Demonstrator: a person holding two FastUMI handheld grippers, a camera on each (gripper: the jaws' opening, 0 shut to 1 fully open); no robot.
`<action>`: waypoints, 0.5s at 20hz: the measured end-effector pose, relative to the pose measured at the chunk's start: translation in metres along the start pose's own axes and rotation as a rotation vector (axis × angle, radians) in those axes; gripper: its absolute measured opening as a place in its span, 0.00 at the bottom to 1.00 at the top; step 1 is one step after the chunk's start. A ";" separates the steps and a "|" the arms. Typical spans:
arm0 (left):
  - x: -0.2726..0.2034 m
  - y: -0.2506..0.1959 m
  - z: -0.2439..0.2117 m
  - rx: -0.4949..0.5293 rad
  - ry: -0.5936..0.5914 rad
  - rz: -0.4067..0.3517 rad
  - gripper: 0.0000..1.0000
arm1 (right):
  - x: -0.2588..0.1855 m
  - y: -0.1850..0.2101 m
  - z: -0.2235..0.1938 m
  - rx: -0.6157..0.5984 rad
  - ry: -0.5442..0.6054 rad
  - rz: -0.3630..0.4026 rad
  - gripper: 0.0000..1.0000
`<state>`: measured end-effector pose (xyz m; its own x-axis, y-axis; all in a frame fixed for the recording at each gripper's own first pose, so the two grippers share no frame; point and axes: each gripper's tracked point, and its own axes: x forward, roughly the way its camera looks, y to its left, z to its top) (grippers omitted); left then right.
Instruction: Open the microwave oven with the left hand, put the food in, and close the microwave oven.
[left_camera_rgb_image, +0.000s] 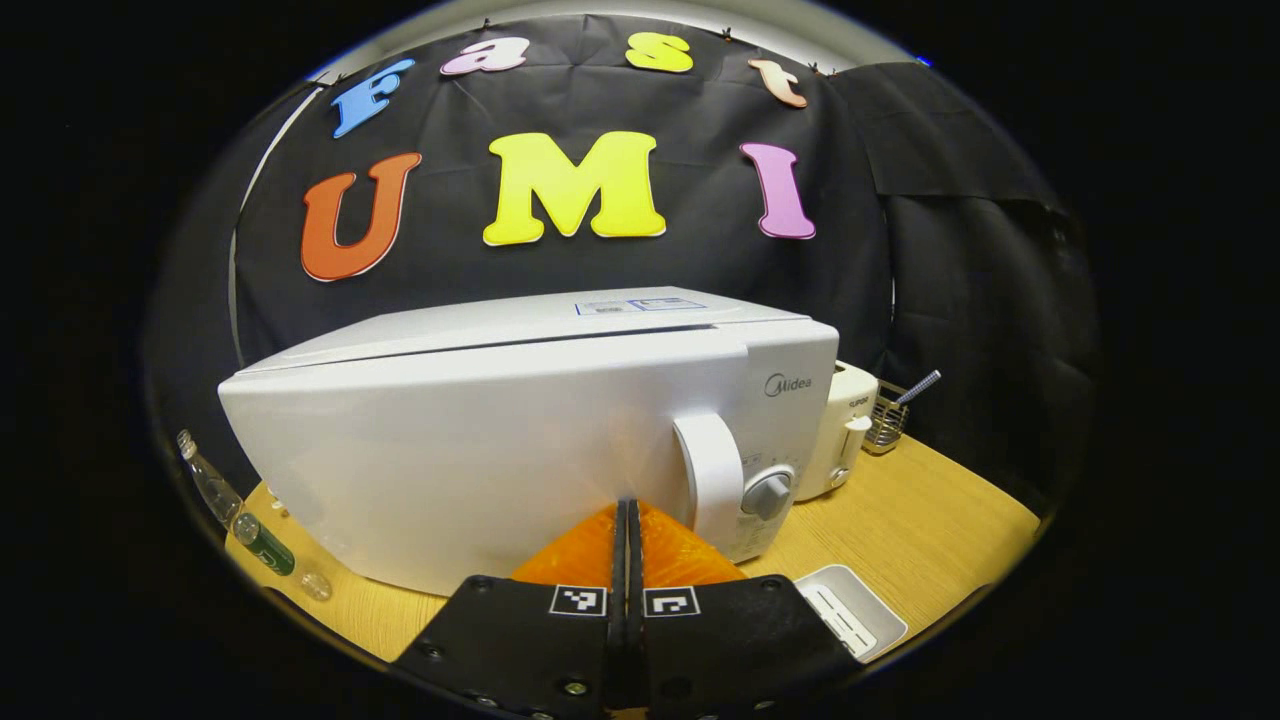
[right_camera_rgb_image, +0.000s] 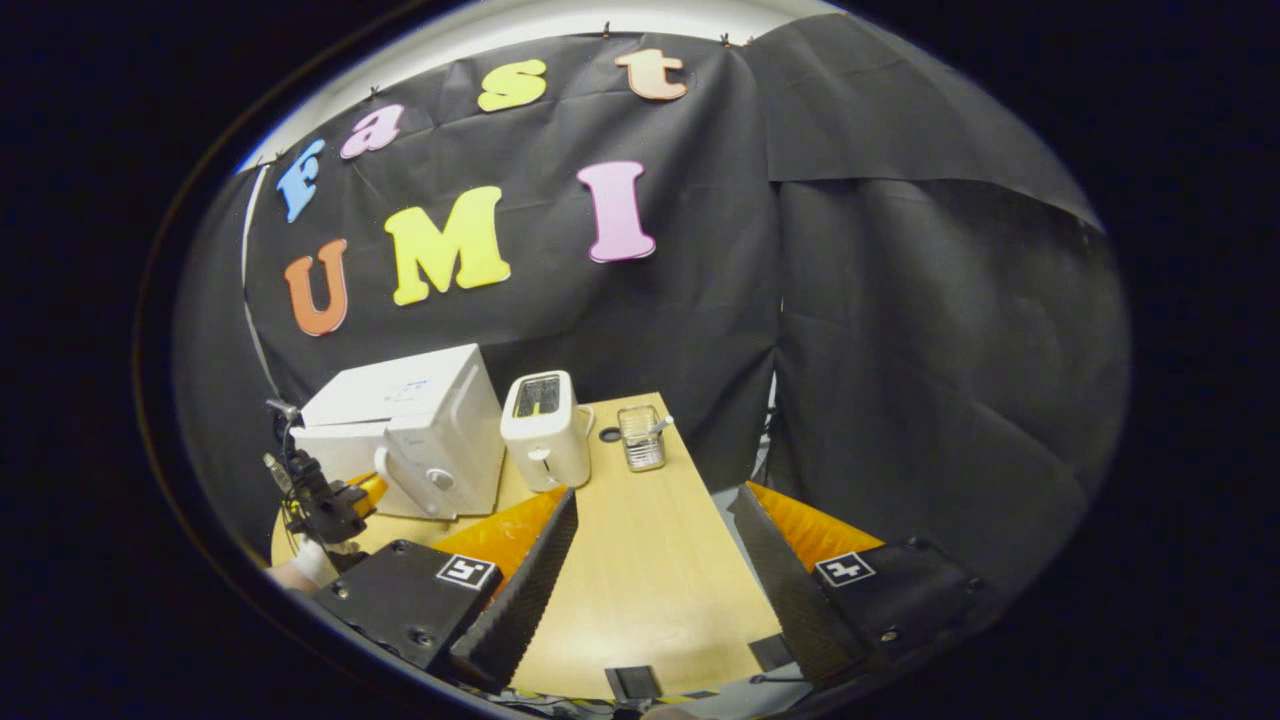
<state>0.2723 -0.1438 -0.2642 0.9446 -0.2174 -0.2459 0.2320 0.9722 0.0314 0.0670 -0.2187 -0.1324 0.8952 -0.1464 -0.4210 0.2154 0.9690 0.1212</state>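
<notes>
Your left hand-held gripper (left_camera_rgb_image: 627, 540) is pinched narrow, fingers together with nothing between them, right in front of the microwave (left_camera_rgb_image: 520, 440). The door is shut, and its handle (left_camera_rgb_image: 708, 478) sits just to the right of your fingertips. Your right hand-held gripper (right_camera_rgb_image: 650, 550) hangs wide and empty over the bench (right_camera_rgb_image: 640, 590), well back. Toaster (right_camera_rgb_image: 545, 430) stands beside the microwave. Careful: closed like this, you'll likely slide off the handle rather than hook it, and a hard tug could drag the oven across the bench.
</notes>
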 end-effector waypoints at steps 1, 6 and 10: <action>0.000 0.000 0.000 0.005 0.003 -0.004 0.00 | 0.002 0.002 0.001 0.006 0.003 0.006 1.00; 0.014 0.000 0.000 0.024 0.021 0.020 0.00 | 0.009 0.006 0.002 0.000 0.009 0.021 1.00; 0.009 0.002 -0.007 -0.051 0.045 0.047 0.00 | 0.010 0.012 0.003 -0.009 0.008 0.033 1.00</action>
<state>0.2796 -0.1433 -0.2728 0.9427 -0.1682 -0.2883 0.1742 0.9847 -0.0051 0.0796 -0.2093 -0.1322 0.8985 -0.1126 -0.4243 0.1823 0.9750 0.1274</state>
